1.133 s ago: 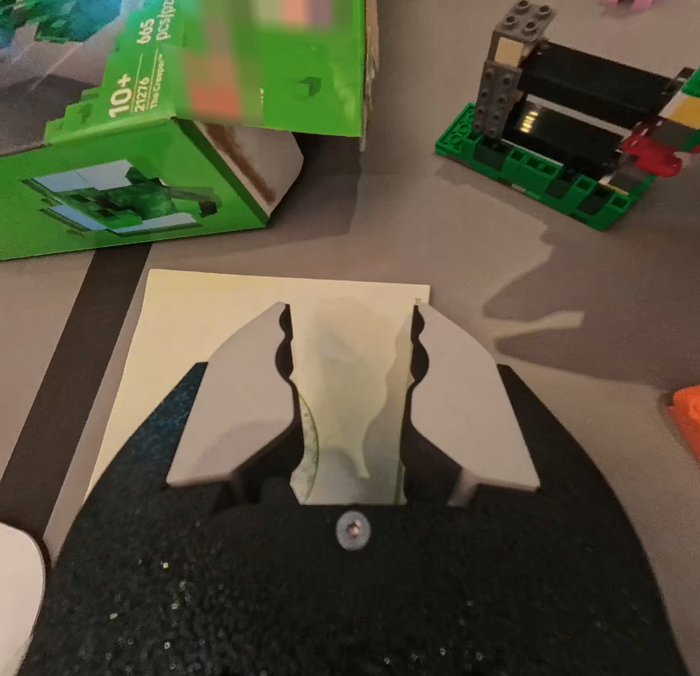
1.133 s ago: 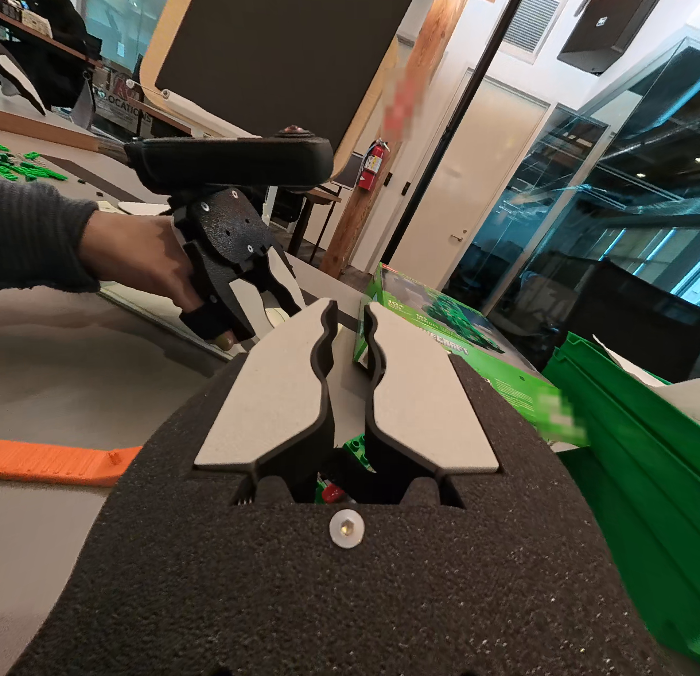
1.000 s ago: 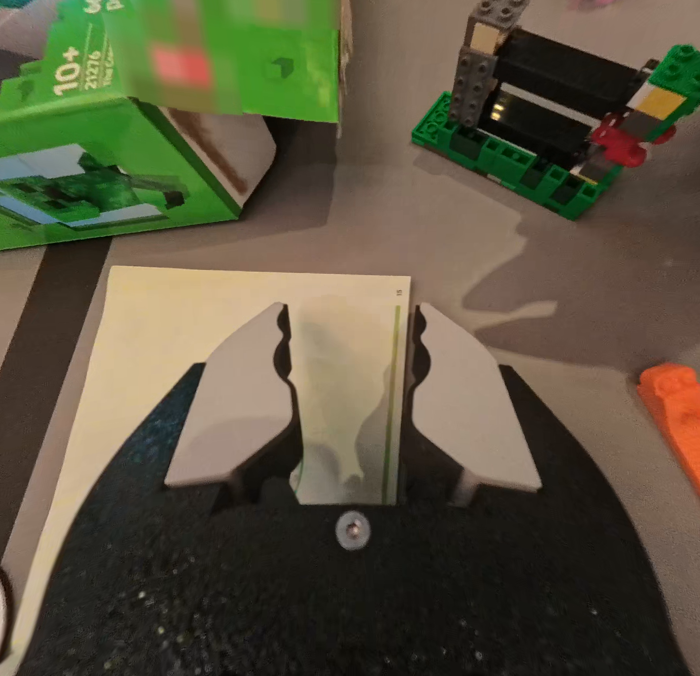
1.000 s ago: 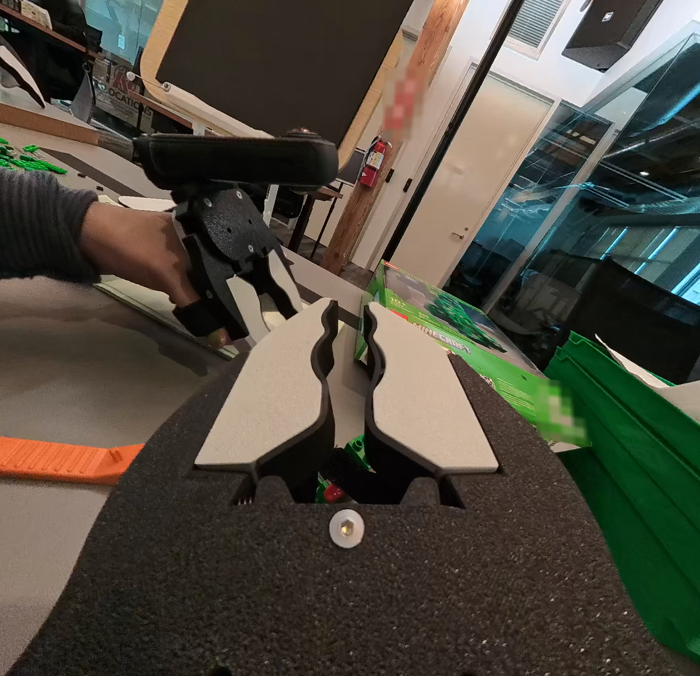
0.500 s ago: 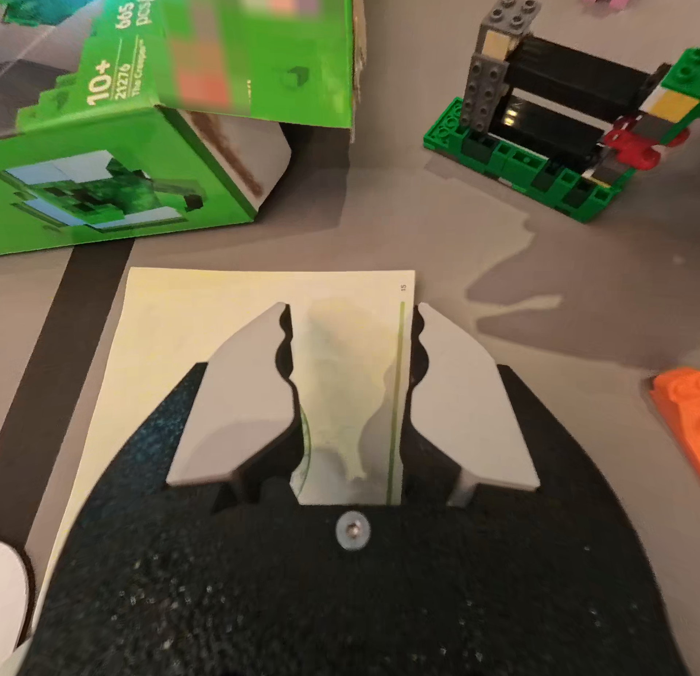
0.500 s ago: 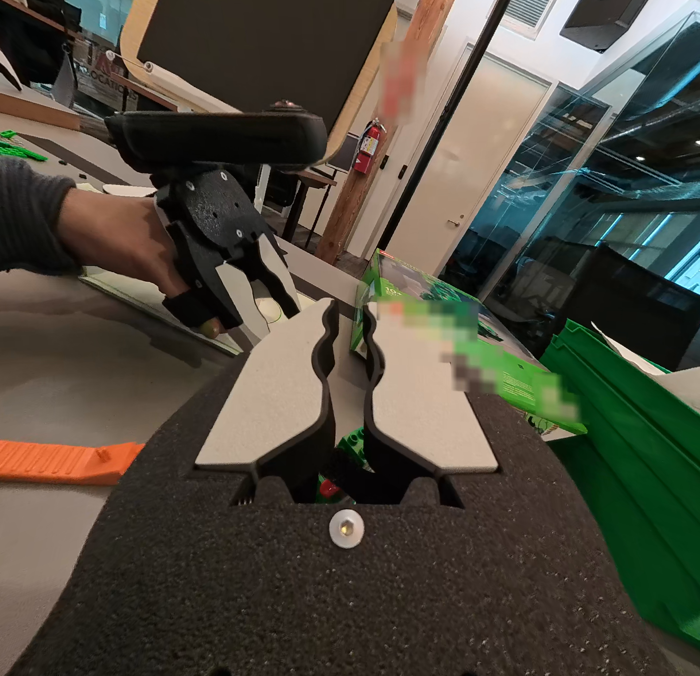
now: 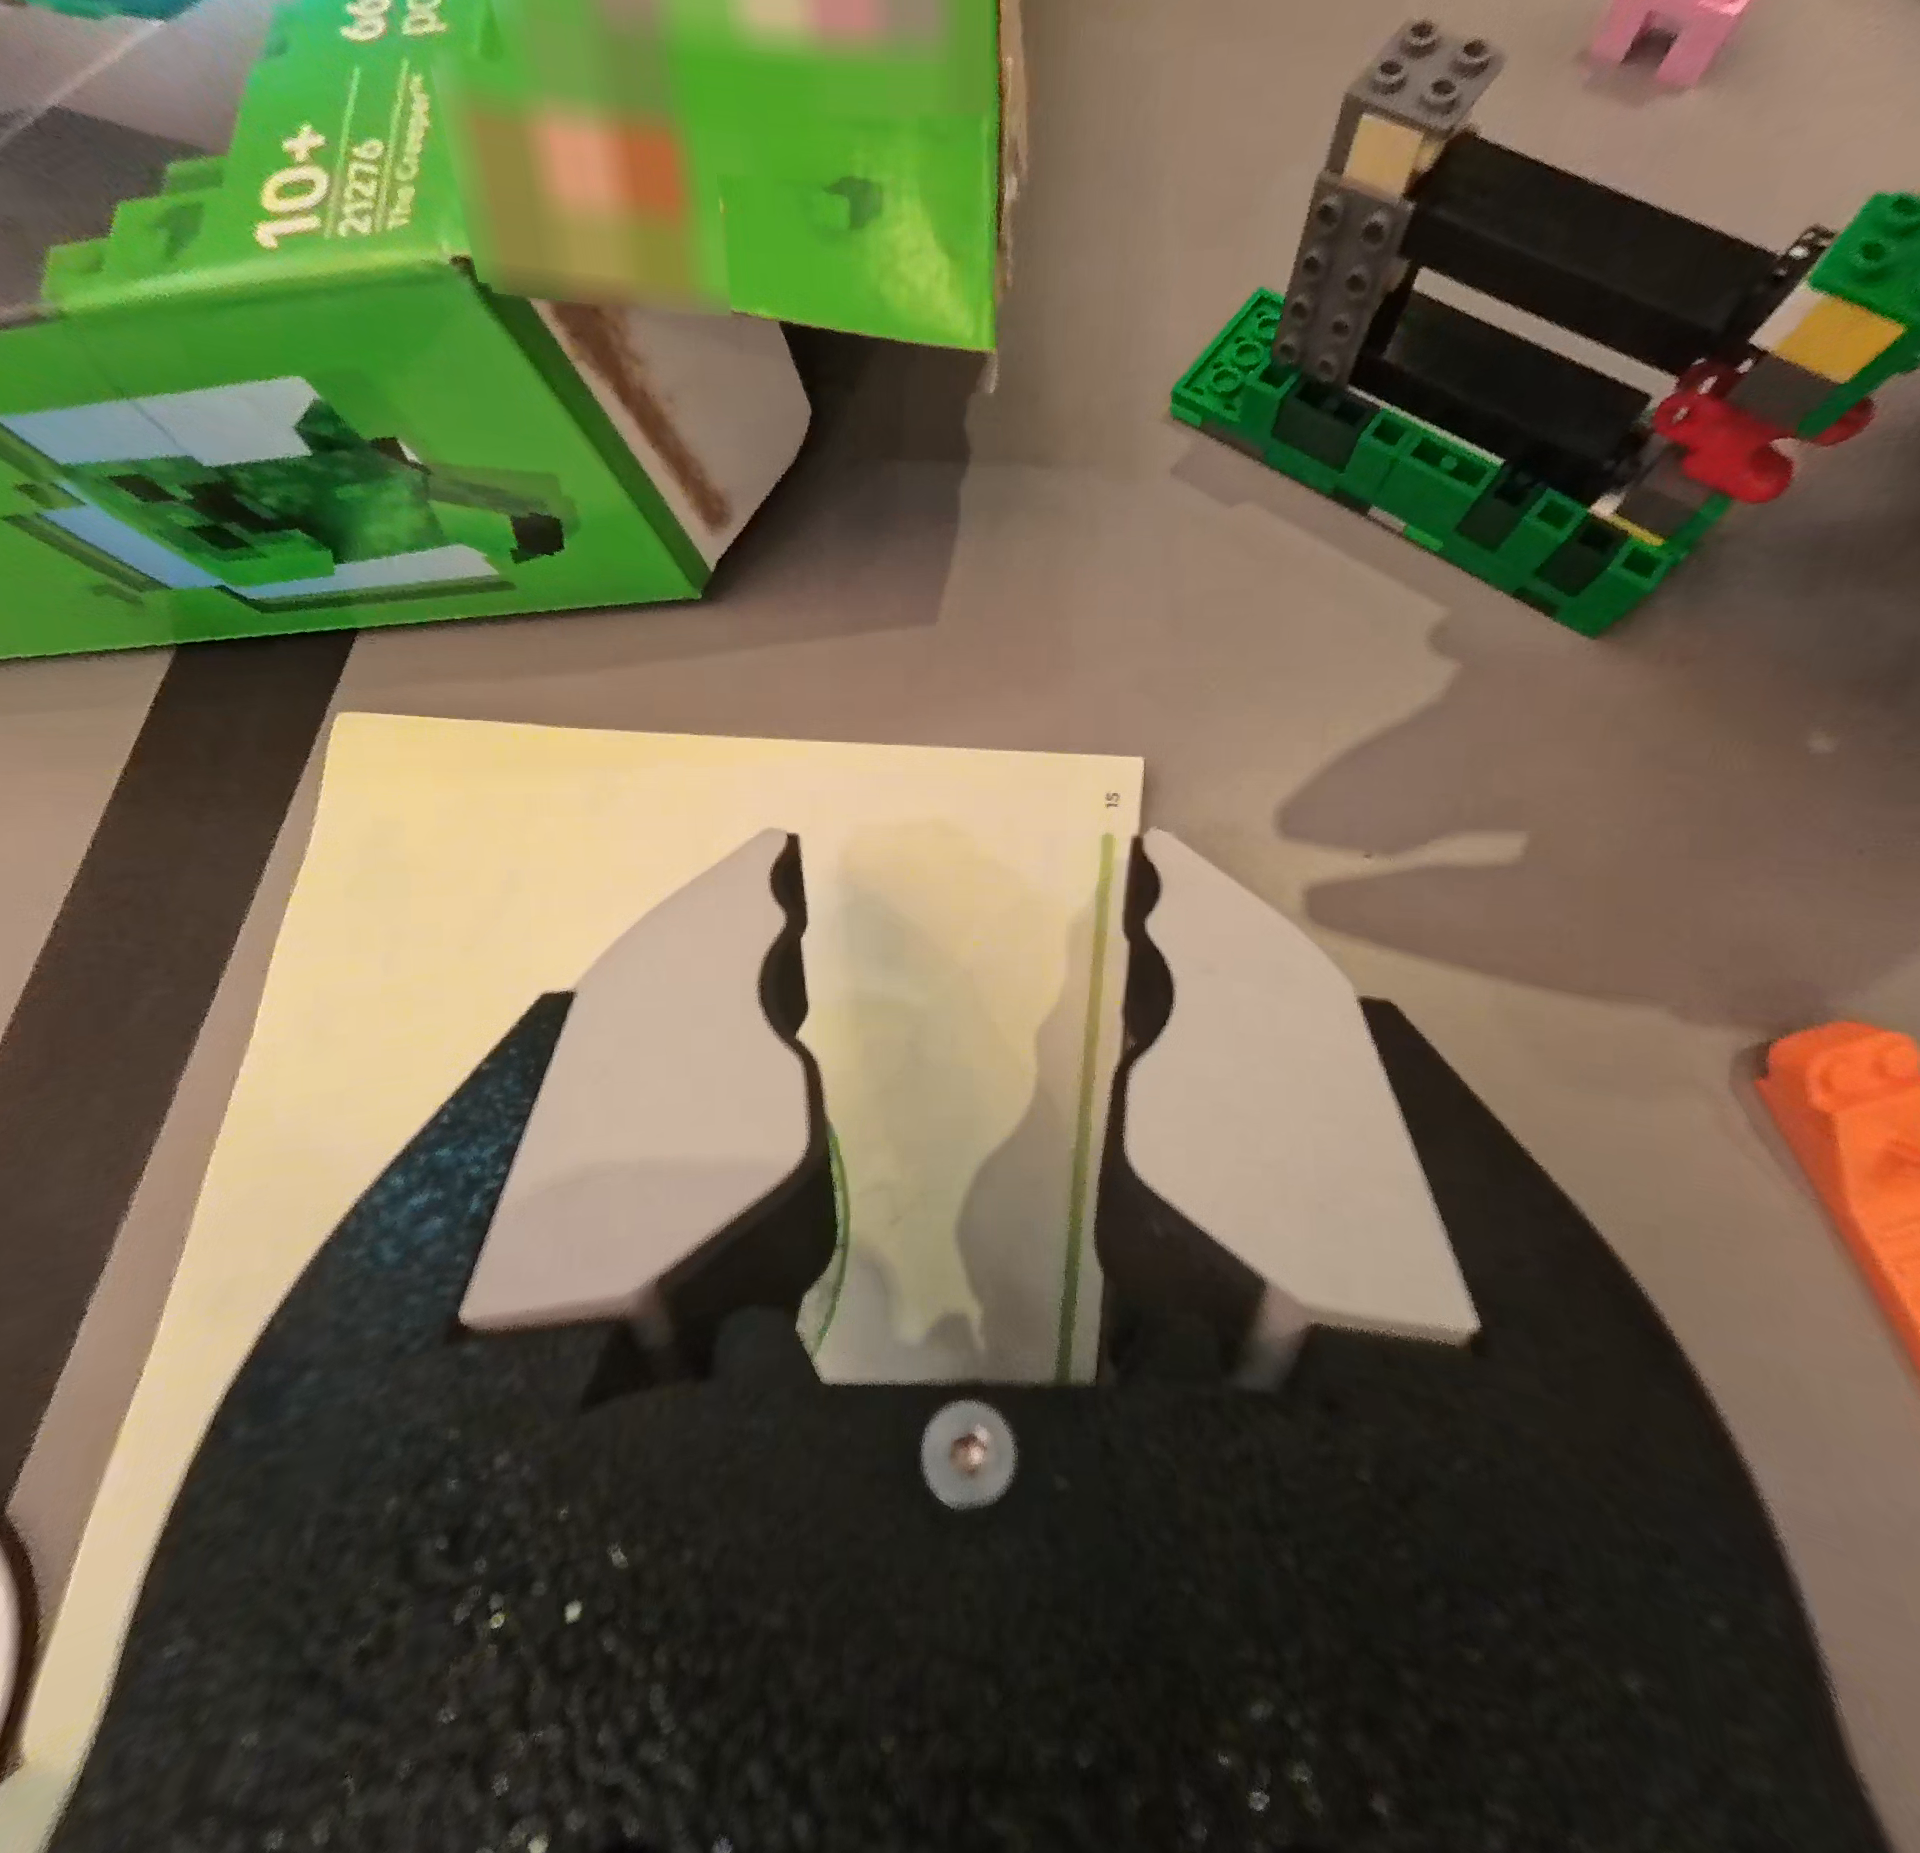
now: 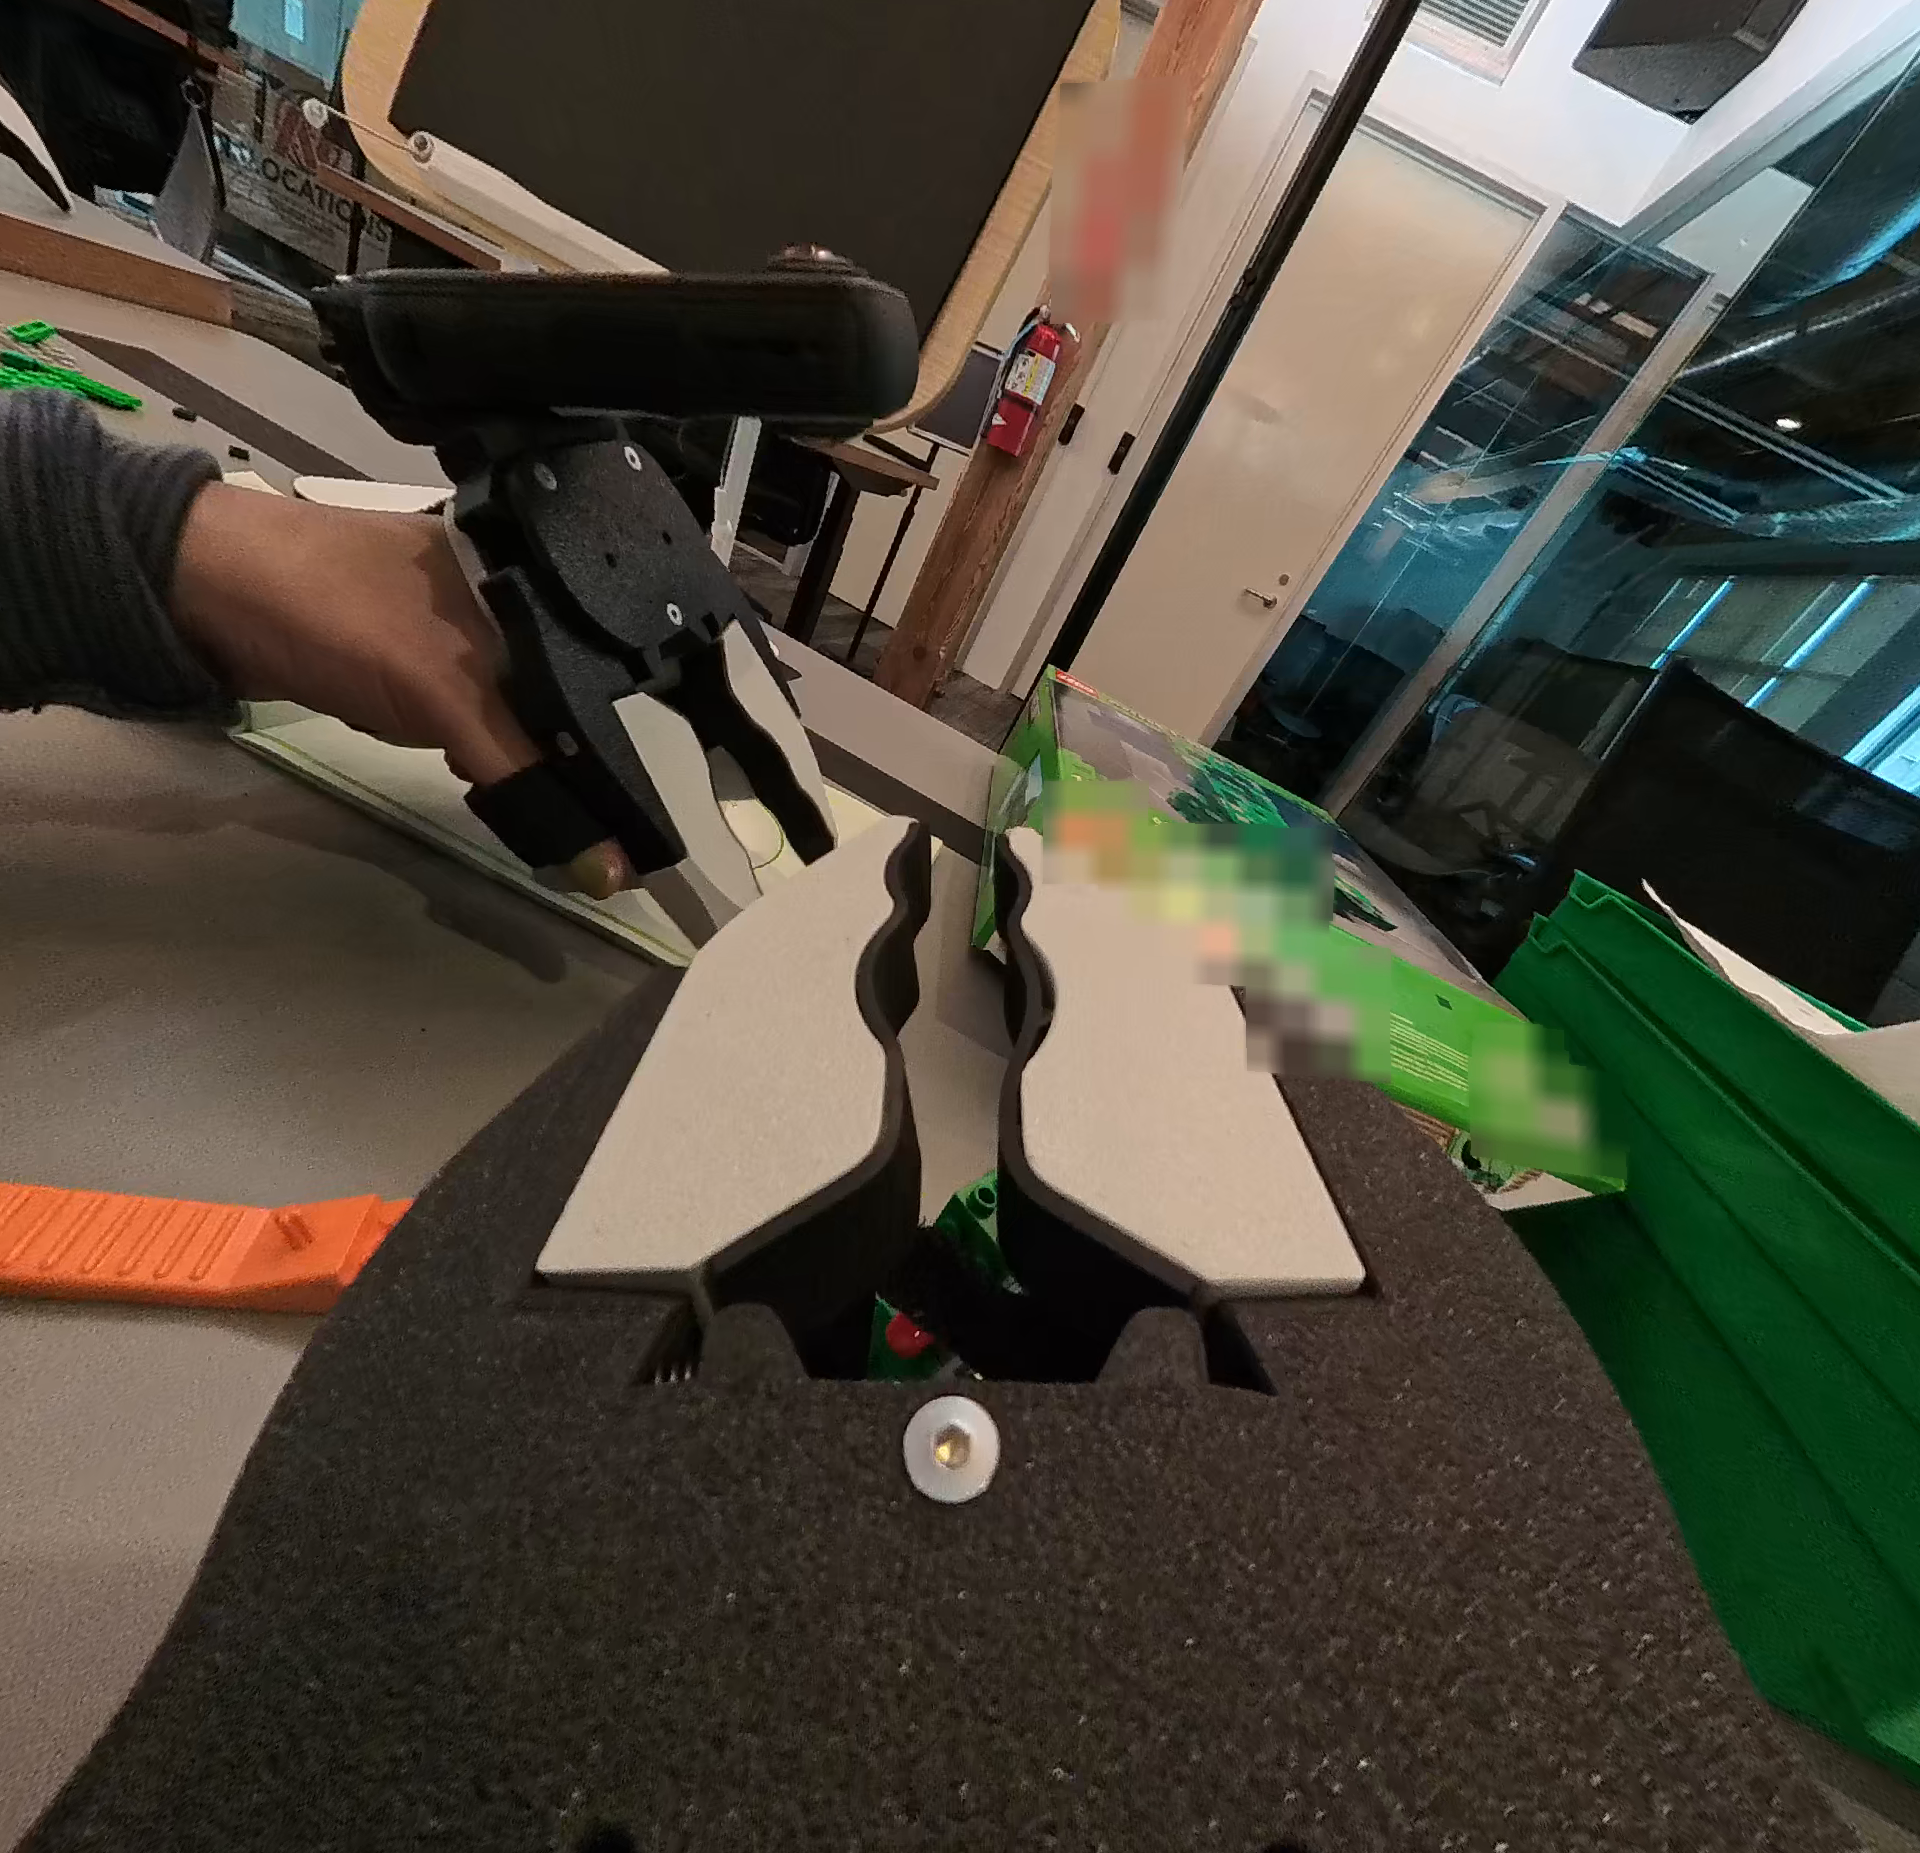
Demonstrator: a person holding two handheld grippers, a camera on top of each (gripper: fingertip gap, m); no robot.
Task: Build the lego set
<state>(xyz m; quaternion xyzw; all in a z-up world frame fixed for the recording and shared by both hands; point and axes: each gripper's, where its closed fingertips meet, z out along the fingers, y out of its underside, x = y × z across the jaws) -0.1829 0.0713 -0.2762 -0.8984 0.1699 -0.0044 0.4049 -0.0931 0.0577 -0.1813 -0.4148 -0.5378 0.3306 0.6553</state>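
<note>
Hovering open over the thin paper instruction booklet [image 7: 644, 868], the left tool [image 7: 966, 858] is holding nothing. The right tool [image 8: 961, 858] is standing nearly closed, empty at its tips. The half-built lego model [image 7: 1538, 390], hard studded plastic, is sitting on the grey surface [image 7: 1143, 608] beyond the booklet; a careless swing could be knocking its tall grey column loose.

Two grippers [image 7: 966, 847] [image 8: 961, 847], one green box [image 7: 312, 432], one instruction sheet [image 7: 499, 868], one part-built brick model [image 7: 1538, 369], one orange tool [image 8: 177, 1247], one pink piece [image 7: 1673, 6].
</note>
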